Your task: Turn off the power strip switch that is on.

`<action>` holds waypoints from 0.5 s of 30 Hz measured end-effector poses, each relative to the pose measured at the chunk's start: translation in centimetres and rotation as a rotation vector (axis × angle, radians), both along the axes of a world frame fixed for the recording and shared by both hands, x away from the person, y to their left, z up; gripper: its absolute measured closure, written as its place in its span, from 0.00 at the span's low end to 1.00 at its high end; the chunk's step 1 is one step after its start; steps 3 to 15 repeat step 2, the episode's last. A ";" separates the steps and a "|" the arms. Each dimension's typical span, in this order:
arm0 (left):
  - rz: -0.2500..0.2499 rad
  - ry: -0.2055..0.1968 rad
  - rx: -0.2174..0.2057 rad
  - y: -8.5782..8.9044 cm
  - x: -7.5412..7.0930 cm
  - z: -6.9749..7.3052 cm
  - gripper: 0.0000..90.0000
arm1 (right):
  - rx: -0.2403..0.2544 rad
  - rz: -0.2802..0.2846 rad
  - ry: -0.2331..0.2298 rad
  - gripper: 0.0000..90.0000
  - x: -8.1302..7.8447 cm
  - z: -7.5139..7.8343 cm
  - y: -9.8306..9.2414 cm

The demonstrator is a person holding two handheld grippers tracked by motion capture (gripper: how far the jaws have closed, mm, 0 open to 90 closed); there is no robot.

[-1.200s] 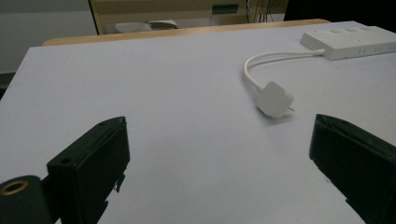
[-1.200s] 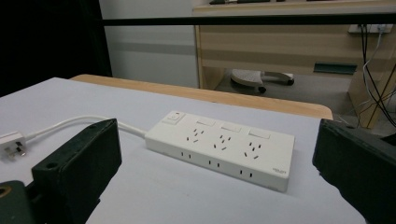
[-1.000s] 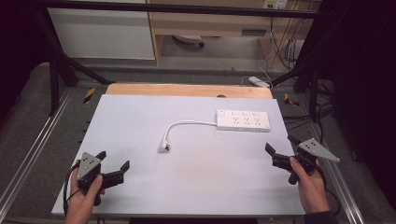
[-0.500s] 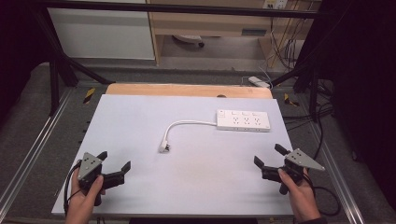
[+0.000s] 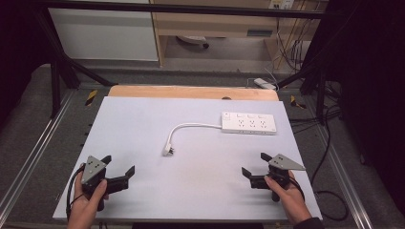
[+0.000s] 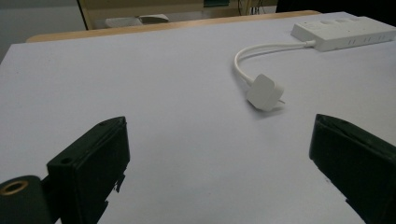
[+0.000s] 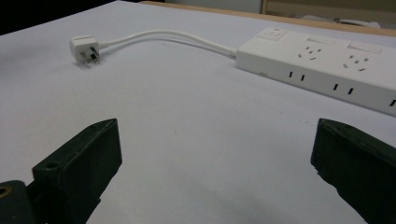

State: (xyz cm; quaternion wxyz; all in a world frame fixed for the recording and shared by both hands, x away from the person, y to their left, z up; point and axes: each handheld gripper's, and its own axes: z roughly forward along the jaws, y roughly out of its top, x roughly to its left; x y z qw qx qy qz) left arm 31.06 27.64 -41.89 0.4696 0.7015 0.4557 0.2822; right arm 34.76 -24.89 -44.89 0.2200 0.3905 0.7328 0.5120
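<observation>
Left gripper (image 5: pixel 118 168) and right gripper (image 5: pixel 255 165) both sit low near the table's (image 5: pixel 143 119) front corners, jaws spread wide, gripping nothing. The white power strip (image 5: pixel 249 123) lies by the right edge toward the back. Its plug (image 5: pixel 169 150) rests mid-table, well apart from both grippers.

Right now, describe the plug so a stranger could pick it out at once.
On the white table, a white power strip lies toward the far right. A short white cable curves from its left end toward the table's middle. The plug is the small white block with metal prongs at that cable's free end.
</observation>
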 end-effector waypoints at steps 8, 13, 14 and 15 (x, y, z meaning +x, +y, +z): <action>-0.005 0.005 0.001 -0.1 0.0 0.0 0.05 | -0.005 0.006 0.012 0.03 0.2 -0.2 0.5; -0.005 0.005 0.001 -0.1 0.0 0.0 0.05 | -0.005 0.006 0.012 0.03 0.2 -0.2 0.5; -0.005 0.005 0.001 -0.1 0.0 0.0 0.05 | -0.005 0.006 0.012 0.03 0.2 -0.2 0.5; -0.005 0.005 0.001 -0.1 0.0 0.0 0.05 | -0.005 0.006 0.012 0.03 0.2 -0.2 0.5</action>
